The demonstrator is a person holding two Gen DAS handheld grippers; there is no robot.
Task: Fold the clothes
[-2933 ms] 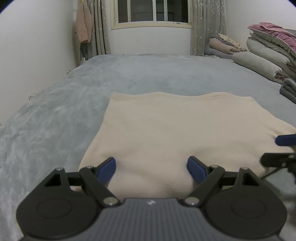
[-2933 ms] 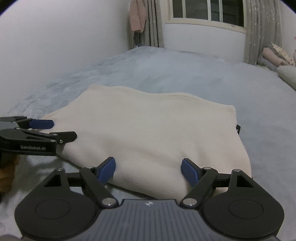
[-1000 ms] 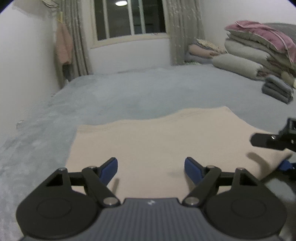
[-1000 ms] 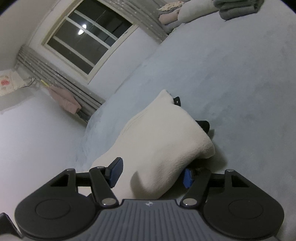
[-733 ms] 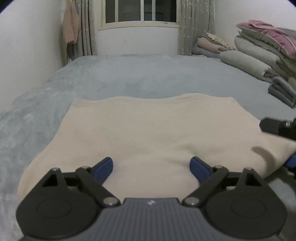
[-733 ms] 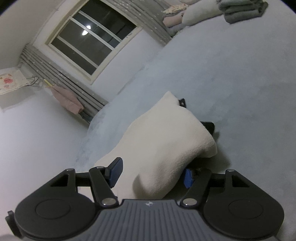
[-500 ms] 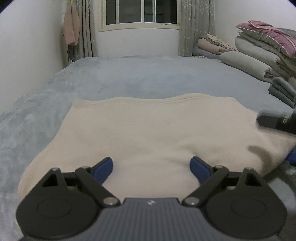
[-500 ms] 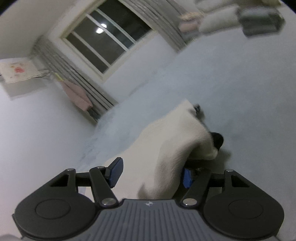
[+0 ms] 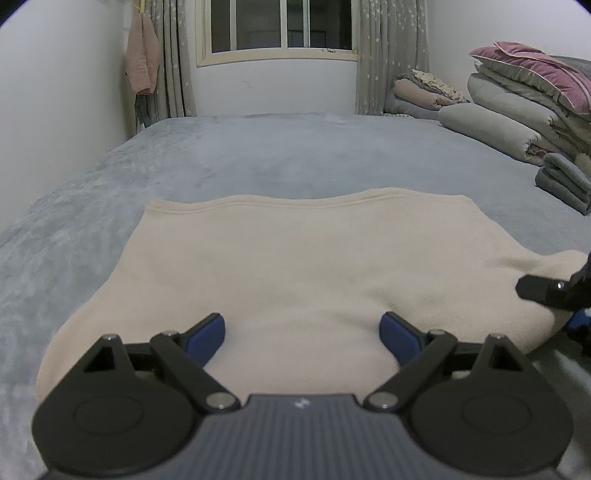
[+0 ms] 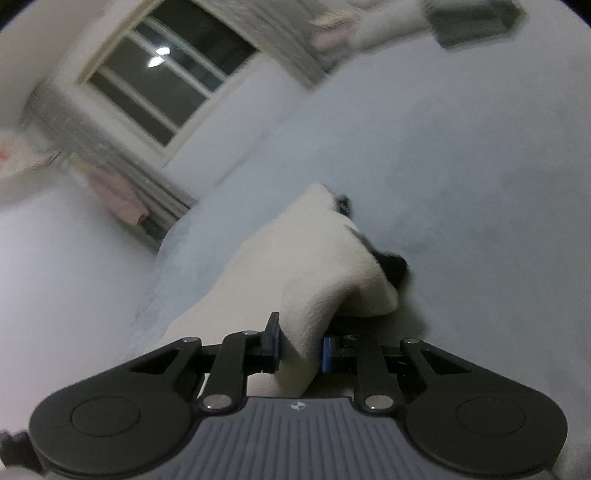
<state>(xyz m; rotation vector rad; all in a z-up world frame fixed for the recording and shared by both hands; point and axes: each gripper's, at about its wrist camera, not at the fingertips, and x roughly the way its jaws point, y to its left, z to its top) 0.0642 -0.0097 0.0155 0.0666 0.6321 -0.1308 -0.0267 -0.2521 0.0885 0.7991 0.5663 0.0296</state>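
A folded cream garment lies flat on the grey-blue bed cover. My left gripper hovers over its near edge, jaws wide apart, with only the flat cloth below them. In the right wrist view my right gripper is closing, and its blue pads pinch a raised fold of the cream garment. This view is tilted and blurred. A dark part of the garment shows under the lifted edge. The right gripper also appears at the right edge of the left wrist view, at the garment's right side.
Stacked quilts and pillows line the bed's right side, with folded grey clothes in front of them. A window with curtains is at the far wall. A pink garment hangs at the back left. A white wall borders the bed's left side.
My right gripper's jaws have come together on the garment's right edge and bunched it into a raised fold. The left gripper stays open over the near edge.
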